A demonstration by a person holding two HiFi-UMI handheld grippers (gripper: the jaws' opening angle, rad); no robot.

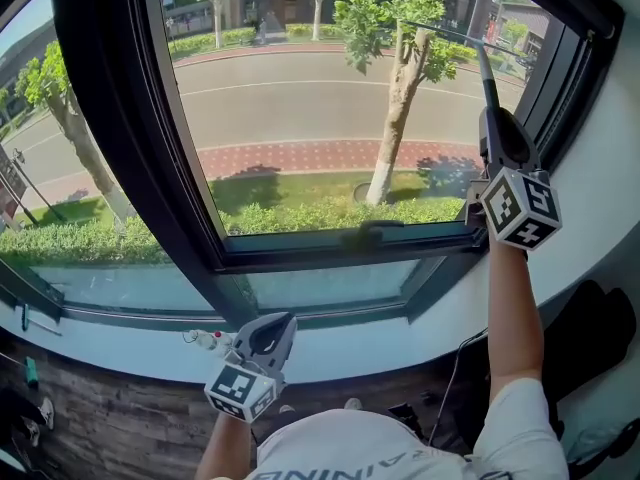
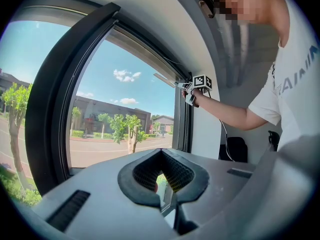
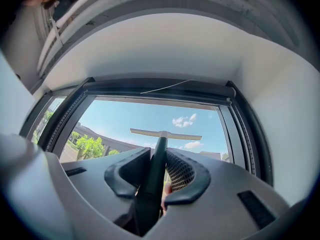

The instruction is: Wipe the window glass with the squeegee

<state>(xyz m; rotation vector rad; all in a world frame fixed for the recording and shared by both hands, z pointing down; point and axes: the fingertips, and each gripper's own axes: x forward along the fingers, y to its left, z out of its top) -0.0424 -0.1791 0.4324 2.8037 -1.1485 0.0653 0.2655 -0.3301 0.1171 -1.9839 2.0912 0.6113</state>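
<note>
The window glass [image 1: 300,98] is a large pane in a black frame [image 1: 110,118], with a road and trees outside. My right gripper [image 1: 492,118] is raised at the pane's upper right and is shut on the squeegee's dark handle [image 3: 157,169]. The squeegee blade [image 1: 465,40] lies across the top of the glass, and it shows as a pale bar [image 3: 165,133] against the sky. From the left gripper view the squeegee [image 2: 167,80] and right gripper [image 2: 200,81] sit high by the frame's right side. My left gripper [image 1: 272,326] hangs low by the sill, shut and holding nothing [image 2: 161,154].
A white curved sill [image 1: 400,333] runs below a narrow lower pane [image 1: 320,283]. A small object [image 1: 205,340] lies on the sill left of my left gripper. A dark chair or bag [image 1: 595,338] stands at the right, and a cable [image 1: 455,368] hangs near wood flooring [image 1: 110,418].
</note>
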